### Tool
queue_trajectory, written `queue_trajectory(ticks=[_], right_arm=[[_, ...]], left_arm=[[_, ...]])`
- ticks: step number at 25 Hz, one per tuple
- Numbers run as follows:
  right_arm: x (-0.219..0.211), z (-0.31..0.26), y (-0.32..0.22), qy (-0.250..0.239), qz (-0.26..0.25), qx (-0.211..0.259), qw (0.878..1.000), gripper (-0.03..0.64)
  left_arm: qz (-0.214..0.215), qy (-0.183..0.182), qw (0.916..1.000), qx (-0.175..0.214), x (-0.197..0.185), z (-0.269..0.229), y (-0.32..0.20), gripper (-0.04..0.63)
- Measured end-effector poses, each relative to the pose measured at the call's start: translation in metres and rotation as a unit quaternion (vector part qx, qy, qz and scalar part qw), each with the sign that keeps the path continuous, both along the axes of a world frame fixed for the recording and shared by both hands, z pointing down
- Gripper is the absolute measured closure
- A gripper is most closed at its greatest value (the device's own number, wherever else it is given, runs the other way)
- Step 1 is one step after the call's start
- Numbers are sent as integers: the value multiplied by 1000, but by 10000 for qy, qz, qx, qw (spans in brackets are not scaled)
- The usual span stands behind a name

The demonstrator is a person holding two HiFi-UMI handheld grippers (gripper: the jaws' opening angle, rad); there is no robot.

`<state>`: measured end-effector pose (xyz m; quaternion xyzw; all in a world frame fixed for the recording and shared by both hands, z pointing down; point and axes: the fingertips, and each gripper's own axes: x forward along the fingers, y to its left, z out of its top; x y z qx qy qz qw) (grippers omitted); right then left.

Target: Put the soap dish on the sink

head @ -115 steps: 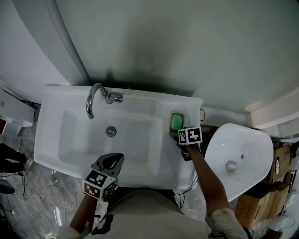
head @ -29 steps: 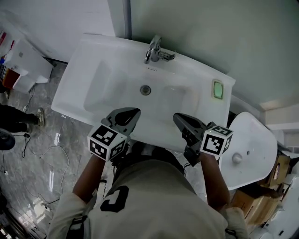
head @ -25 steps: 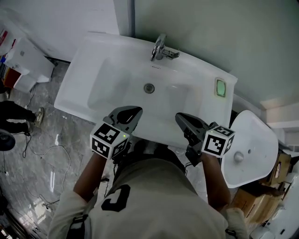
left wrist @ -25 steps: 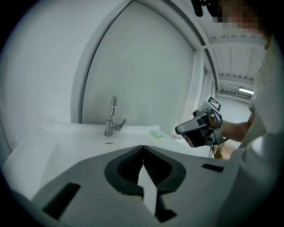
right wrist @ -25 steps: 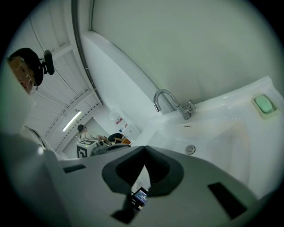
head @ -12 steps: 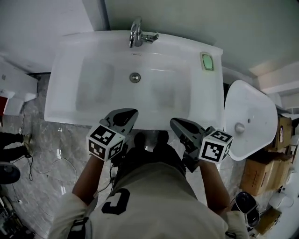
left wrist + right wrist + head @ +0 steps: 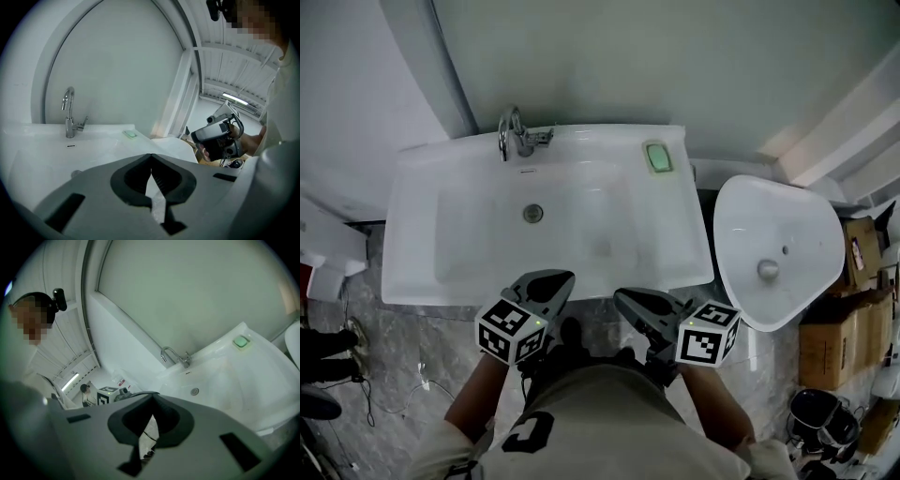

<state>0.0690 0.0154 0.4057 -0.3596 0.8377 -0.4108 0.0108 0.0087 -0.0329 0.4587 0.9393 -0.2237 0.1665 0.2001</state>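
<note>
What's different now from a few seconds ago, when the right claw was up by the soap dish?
The right gripper has left the soap dish and pulled back toward the person, past the front edge of the sink, with its jaws shut and empty. The left gripper has drawn back a little too and is also shut. The soap dish stays on the sink's rear right corner.

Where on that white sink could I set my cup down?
On the sink, the back ledge between faucet and soap dish is bare, as are the right rim in front of the dish and the left rim. Only the back right corner is taken.
</note>
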Motion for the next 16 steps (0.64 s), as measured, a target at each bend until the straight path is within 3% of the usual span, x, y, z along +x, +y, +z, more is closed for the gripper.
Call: queue_trajectory(ticks=[4,16], right_arm=[[26,-3,32,-206,34,26,9998,607],[96,1,120,-835,-104,-50,9964,607]], left_arm=[[31,75,10000,53,36,-11,27,577],[-20,-250,9996,87,119,-13,117,577]])
